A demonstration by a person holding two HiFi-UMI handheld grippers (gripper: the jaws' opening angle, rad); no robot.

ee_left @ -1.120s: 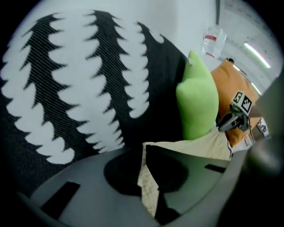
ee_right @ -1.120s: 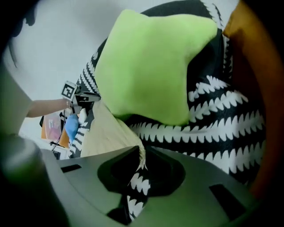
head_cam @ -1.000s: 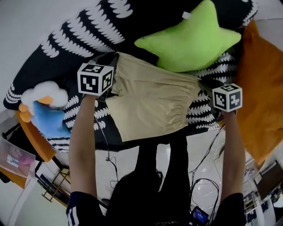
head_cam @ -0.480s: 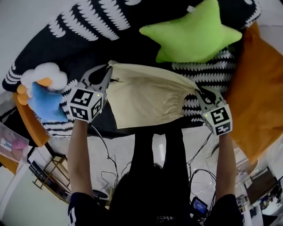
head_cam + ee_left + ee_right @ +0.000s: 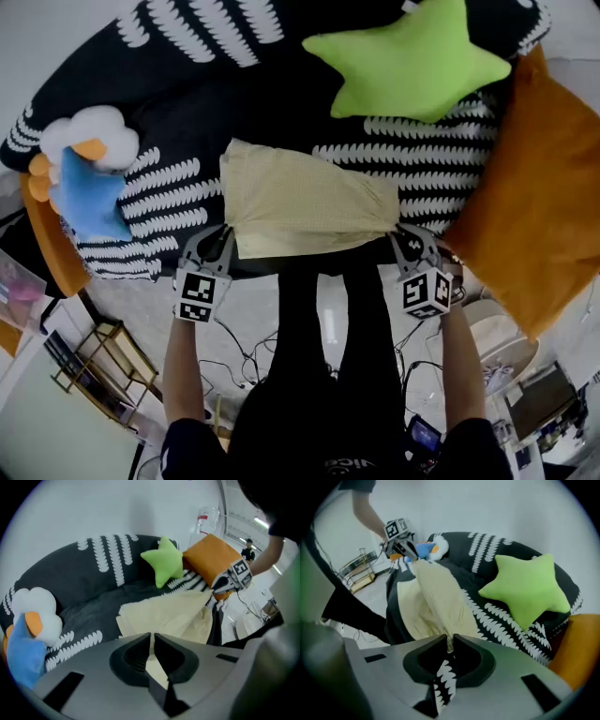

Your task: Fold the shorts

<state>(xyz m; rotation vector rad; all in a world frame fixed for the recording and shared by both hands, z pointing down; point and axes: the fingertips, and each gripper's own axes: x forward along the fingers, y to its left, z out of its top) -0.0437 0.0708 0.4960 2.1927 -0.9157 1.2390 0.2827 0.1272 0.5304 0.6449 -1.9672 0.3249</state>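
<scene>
One pair of shorts, pale yellow, thin and finely crinkled, lies spread flat on the round sofa, its near edge at the sofa's front rim. Two grippers hold that edge, one at each corner. The left gripper has its dark jaws closed on the left corner, with a strip of yellow cloth pinched between them in the left gripper view. The right gripper is clamped the same way on the right corner, and the cloth runs taut between the two. Each gripper carries one cube with black-and-white square markers, two cubes in all. The sofa cover is soft black fabric with rows of white scalloped marks. On it rest one lime-green star cushion, plump with five points, and one plush with a blue body, a fluffy white puff and an orange bit. Two smooth orange cushions flank the sofa: a large one at the right and one showing only its edge at the left.
</scene>
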